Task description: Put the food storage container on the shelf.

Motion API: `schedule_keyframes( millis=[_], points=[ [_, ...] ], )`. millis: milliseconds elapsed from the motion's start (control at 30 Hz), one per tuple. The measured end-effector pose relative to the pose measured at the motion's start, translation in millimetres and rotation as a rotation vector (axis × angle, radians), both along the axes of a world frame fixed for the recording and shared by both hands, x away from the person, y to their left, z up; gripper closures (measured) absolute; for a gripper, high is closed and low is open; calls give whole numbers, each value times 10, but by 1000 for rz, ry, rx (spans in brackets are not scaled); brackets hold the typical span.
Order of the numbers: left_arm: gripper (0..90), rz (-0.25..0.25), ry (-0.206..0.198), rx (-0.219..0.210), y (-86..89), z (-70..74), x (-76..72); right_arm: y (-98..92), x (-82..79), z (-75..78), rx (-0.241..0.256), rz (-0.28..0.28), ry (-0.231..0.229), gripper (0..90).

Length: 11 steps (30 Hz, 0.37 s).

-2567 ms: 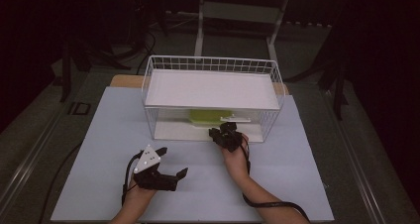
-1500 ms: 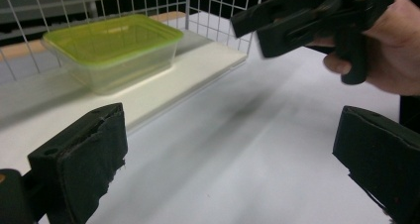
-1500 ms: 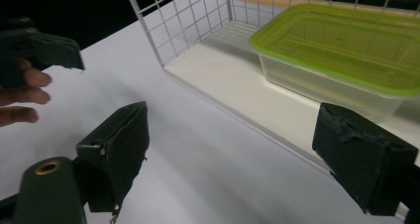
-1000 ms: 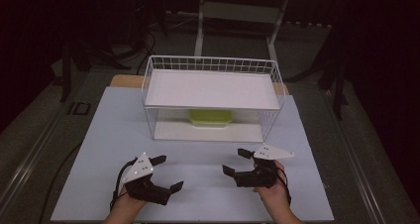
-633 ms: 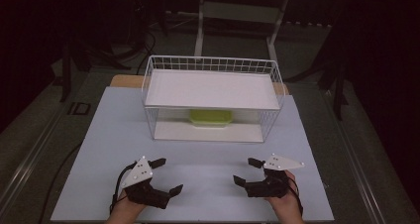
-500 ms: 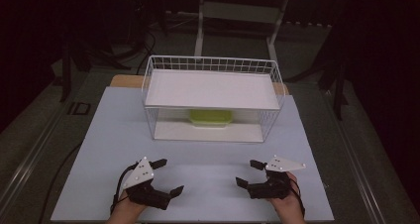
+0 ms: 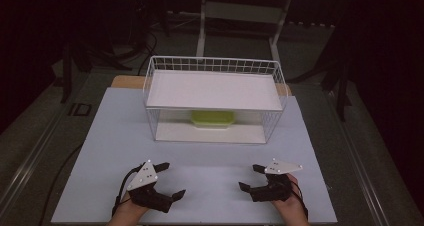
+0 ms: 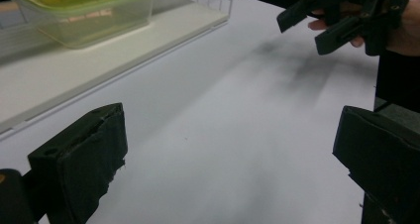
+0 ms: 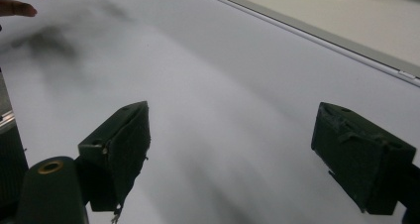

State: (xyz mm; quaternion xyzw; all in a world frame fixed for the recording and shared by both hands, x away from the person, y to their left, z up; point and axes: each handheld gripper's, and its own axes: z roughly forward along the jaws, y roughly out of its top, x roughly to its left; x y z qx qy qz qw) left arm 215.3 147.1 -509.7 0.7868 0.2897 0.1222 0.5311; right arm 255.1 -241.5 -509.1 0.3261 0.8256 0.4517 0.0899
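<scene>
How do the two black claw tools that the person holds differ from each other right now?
The left gripper sits nearer the table's left edge, its jaws angled up and to the right; the right gripper sits toward the right edge, its jaws pointing left. The left one's grey plate tilts steeply, while the right one's lies flatter. Both are open, hold nothing, and rest low over the white table, well short of the wire basket.

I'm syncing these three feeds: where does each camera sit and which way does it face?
High view: above the near edge, looking forward and down at the wire shelf; shows both hands, left tongs, right tongs.
Left gripper view: rides the left tongs, facing the right tongs and green container.
Right gripper view: rides the right tongs, facing the table.
All share the white table.
</scene>
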Motion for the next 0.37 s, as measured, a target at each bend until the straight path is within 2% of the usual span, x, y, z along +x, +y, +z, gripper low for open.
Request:
schedule_keyframes(
  millis=[100,367],
  points=[
    [9,-10,13,-5,-16,-11,-5,-5,18,-2,-15,7,-12,152],
    [10,-14,12,-13,-30,-13,4,-11,18,15,-28,6,-32,169]
  ],
)
